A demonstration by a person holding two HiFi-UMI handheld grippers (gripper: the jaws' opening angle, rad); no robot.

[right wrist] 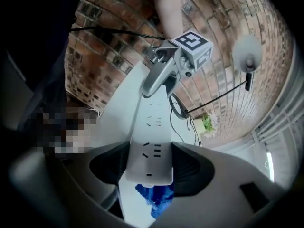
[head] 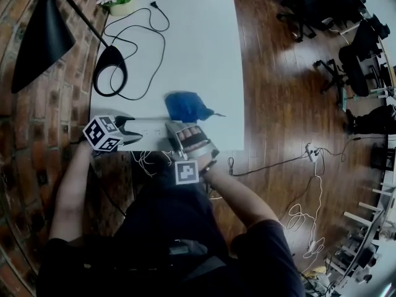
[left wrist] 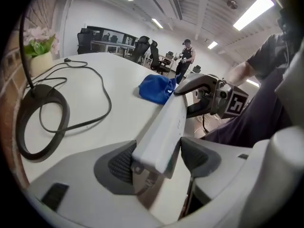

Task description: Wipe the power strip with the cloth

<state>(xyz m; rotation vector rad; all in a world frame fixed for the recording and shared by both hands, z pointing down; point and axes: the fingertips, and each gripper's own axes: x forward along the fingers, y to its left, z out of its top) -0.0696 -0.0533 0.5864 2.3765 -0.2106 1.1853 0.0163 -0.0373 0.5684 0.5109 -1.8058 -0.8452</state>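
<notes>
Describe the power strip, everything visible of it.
The power strip is a long, white bar of smooth-looking plastic with rows of socket slots on its top face. It runs along the near edge of the white table. The left hand-held gripper clamps one end and the right hand-held gripper the other, pads on its long sides. It appears tilted and lifted off the tabletop. The blue cloth lies apart from it.

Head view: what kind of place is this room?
Probably an open office: black office chairs stand on the wood floor, long strip lights run along the ceiling, and a white table sits by a brick wall.
</notes>
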